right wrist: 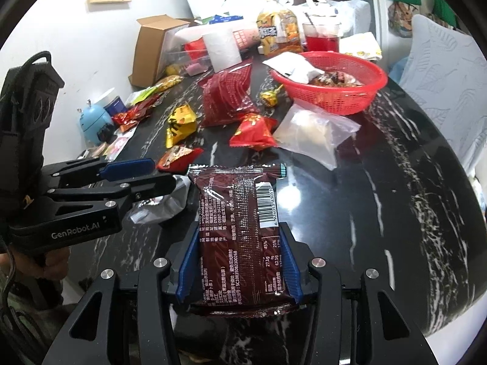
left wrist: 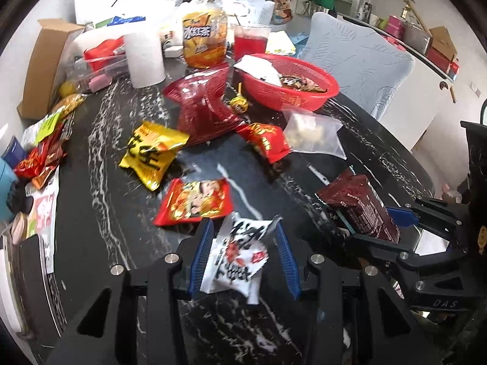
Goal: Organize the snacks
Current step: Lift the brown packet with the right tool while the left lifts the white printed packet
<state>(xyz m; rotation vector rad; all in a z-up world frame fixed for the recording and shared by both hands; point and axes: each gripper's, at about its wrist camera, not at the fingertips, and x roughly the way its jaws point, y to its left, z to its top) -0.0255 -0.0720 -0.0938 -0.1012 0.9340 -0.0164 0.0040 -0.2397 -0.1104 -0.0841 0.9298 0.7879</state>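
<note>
My left gripper (left wrist: 243, 258) is shut on a white snack packet (left wrist: 236, 261) with black and red print, just above the black marble table (left wrist: 380, 158). My right gripper (right wrist: 240, 270) is shut on a dark brown snack packet (right wrist: 240, 231), which also shows in the left wrist view (left wrist: 362, 206). The left gripper (right wrist: 146, 179) shows at the left of the right wrist view, holding the crumpled white packet (right wrist: 161, 206). A red basket (left wrist: 289, 82) (right wrist: 331, 85) with a few snacks in it stands at the far side.
Loose snacks lie on the table: a yellow packet (left wrist: 153, 152), a red packet (left wrist: 193, 200), a small red packet (left wrist: 264, 140), a clear bag (left wrist: 313, 133), a large red bag (left wrist: 204, 106), a lollipop (left wrist: 239, 103). A drink bottle (left wrist: 204, 36), paper roll (left wrist: 144, 57), cardboard box (left wrist: 45, 64) stand behind.
</note>
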